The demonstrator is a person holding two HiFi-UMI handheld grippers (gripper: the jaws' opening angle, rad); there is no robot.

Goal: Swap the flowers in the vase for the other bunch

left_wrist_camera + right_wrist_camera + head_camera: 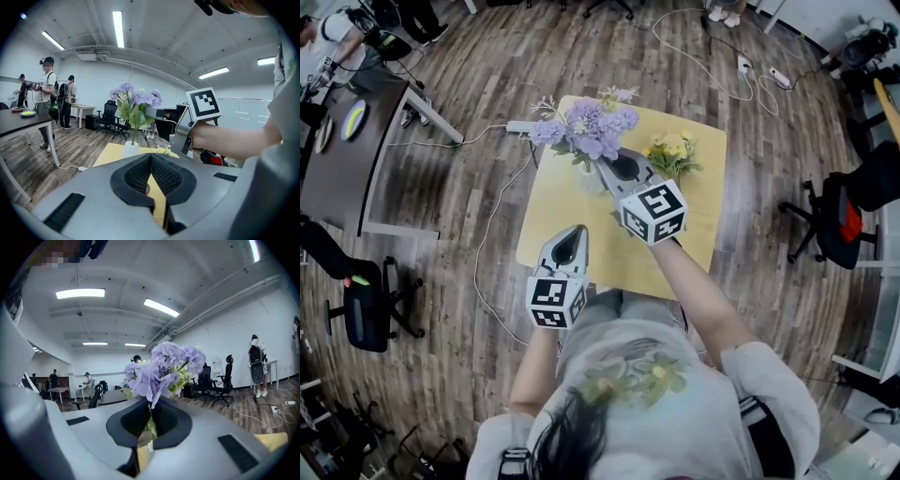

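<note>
A bunch of purple flowers [584, 127] stands over the far left part of the yellow table [694, 220]. My right gripper [601, 162] is shut on its green stems just below the blooms, and the right gripper view shows those purple flowers [161, 366] rising straight out of my gripper [151, 404]. In the left gripper view the stems [134, 135] run down to the mouth of a small white vase [131, 149]. A yellow bunch [670, 150] lies on the table to the right. My left gripper [569, 242] hovers near the table's front edge, shut and empty [151, 157].
A power strip [517, 126] and cables lie on the wood floor left of the table. A dark desk [347, 159] stands far left, and office chairs [836, 220] sit on the right. People [47, 93] stand in the background.
</note>
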